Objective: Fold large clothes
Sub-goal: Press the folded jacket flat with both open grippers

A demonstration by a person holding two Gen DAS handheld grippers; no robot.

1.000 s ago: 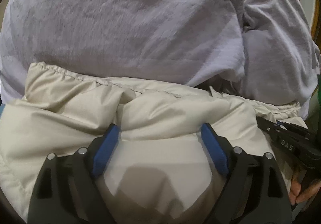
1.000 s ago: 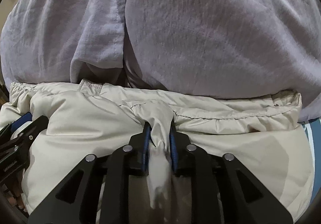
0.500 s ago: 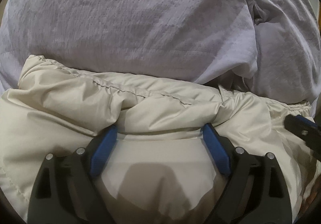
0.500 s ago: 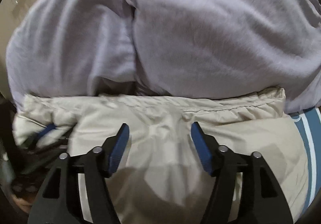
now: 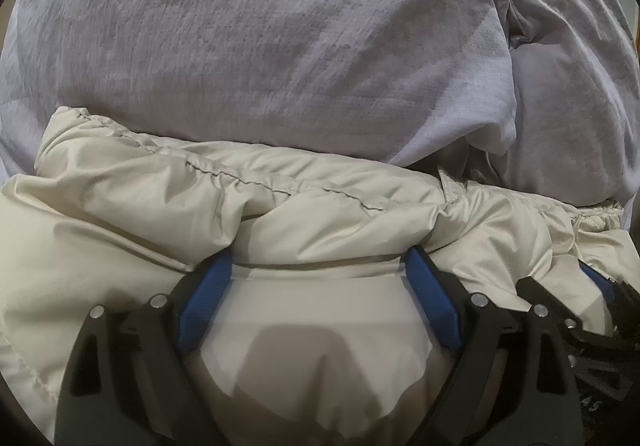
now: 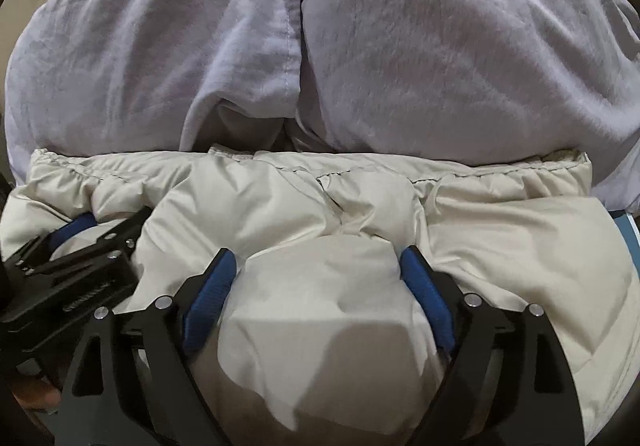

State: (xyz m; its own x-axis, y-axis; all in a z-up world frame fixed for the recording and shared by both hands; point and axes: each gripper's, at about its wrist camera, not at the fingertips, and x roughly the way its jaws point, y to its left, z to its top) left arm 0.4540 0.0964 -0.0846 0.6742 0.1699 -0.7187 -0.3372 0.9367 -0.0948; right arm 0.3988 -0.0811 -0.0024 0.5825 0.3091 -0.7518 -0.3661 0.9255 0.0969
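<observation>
On the lilac crinkled garment (image 5: 280, 46), the puffy cream quilted jacket (image 5: 304, 198) lies doubled over; both tools, left (image 5: 318, 294) and right (image 6: 316, 286), rest spread on it, gripping nothing. Further folding seems left.

1. The left gripper (image 5: 318, 294) is a black plastic frame of angular, triangular-cutout arms, studded with round silver screws.
2. Ribbed blue pads (image 5: 204, 304) line the inner faces of its fingers.
3. The right gripper (image 6: 318, 286) shares the black frame, silver screws and blue pads (image 6: 426, 296).
4. White lettering ending "AS" marks the right gripper's black body in the left wrist view.
5. Bare skin of a hand (image 6: 38, 396) shows at the lower left of the right wrist view.
</observation>
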